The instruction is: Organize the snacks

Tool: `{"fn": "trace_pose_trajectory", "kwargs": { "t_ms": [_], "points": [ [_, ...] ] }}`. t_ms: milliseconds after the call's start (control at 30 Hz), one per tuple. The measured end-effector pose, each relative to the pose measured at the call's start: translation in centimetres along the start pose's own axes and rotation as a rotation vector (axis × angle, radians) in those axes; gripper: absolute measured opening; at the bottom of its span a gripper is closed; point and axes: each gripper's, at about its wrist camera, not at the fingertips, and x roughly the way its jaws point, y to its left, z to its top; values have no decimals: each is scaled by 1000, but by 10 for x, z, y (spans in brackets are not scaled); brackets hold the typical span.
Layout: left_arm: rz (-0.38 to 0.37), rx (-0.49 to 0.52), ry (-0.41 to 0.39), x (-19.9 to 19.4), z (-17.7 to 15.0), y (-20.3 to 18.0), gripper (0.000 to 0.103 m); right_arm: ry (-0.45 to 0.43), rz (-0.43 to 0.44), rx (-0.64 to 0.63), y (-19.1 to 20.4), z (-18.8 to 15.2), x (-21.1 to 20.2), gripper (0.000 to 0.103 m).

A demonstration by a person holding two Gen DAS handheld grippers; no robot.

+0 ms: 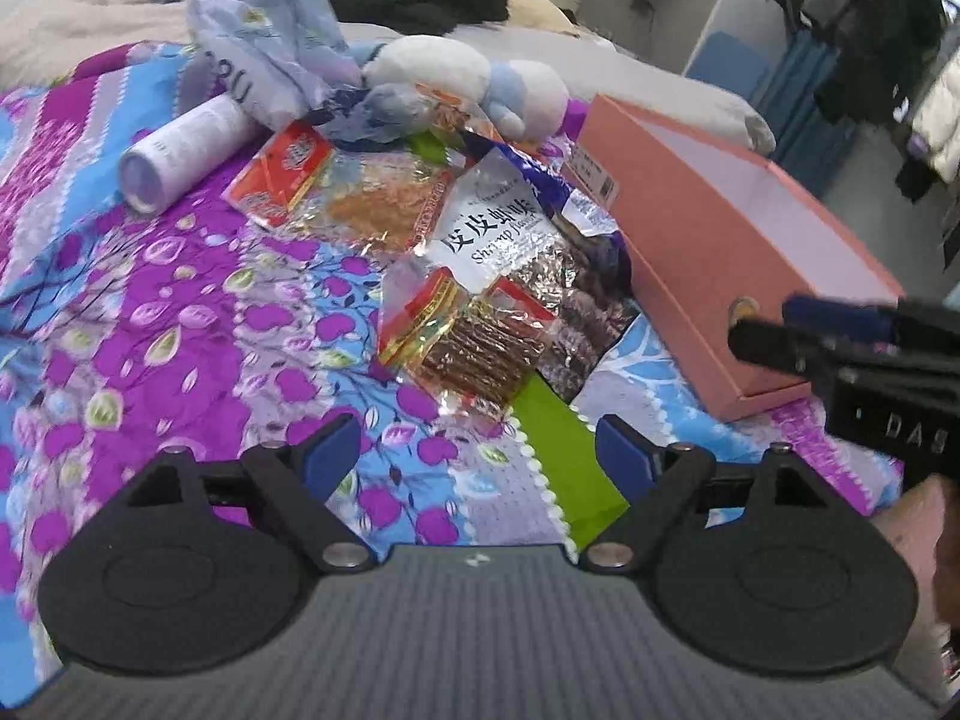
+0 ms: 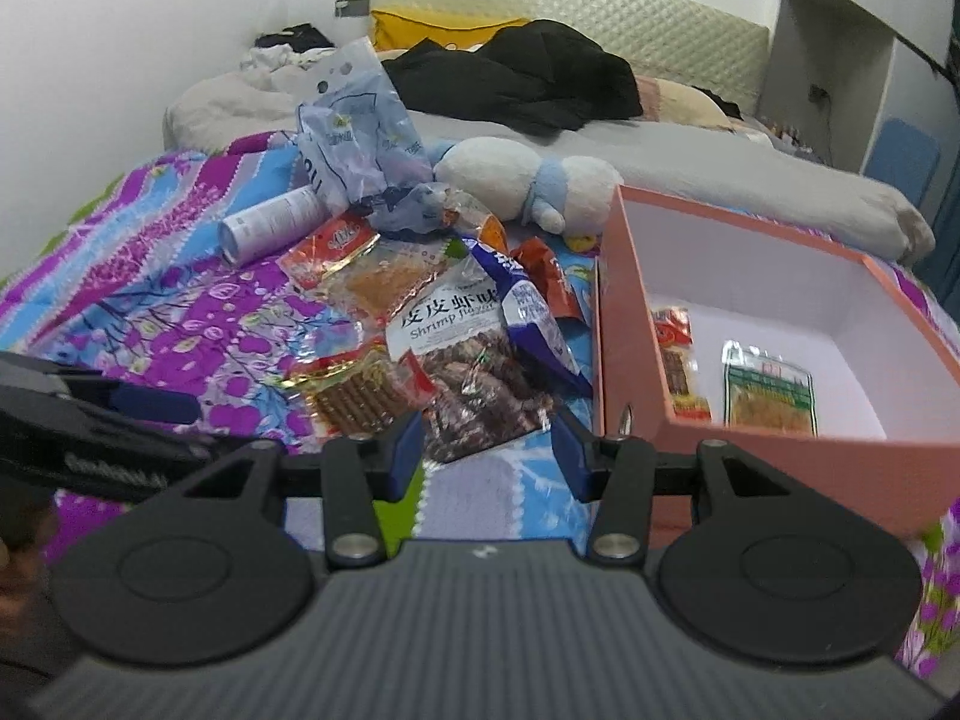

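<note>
A pile of snack packets lies on a purple and blue floral bedspread [image 1: 168, 324]. A silver "Shrimp flavor" bag [image 1: 498, 234] [image 2: 447, 324] lies on top, with a red and gold packet of brown sticks [image 1: 474, 336] [image 2: 354, 390] in front of it. An open pink box [image 1: 726, 240] [image 2: 780, 450] stands to the right and holds two packets [image 2: 768, 390]. My left gripper [image 1: 480, 456] is open and empty, just short of the pile. My right gripper [image 2: 489, 450] is open and empty, near the shrimp bag's front edge beside the box.
A white tube [image 1: 180, 147] [image 2: 270, 222], a pale blue plastic bag [image 1: 270, 42] [image 2: 354, 126] and a white and blue plush toy [image 1: 468, 78] [image 2: 528, 180] lie behind the pile. A green sheet [image 1: 558, 450] lies under it. Black clothes [image 2: 522, 84] and pillows lie at the headboard.
</note>
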Motion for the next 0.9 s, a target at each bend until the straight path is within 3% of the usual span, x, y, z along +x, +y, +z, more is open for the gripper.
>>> {"fn": "trace_pose_trajectory", "kwargs": {
  "t_ms": [333,600,900],
  "points": [
    [19,146,32,55,18,1,96,12,-27,-71,4,22,60,48],
    [-21,218,62,89,28,4,96,33,-46,-100,1,38,108,48],
    [-104,260,69,106,38,12,91,111,-150,-189,6,40,154,48]
  ]
}}
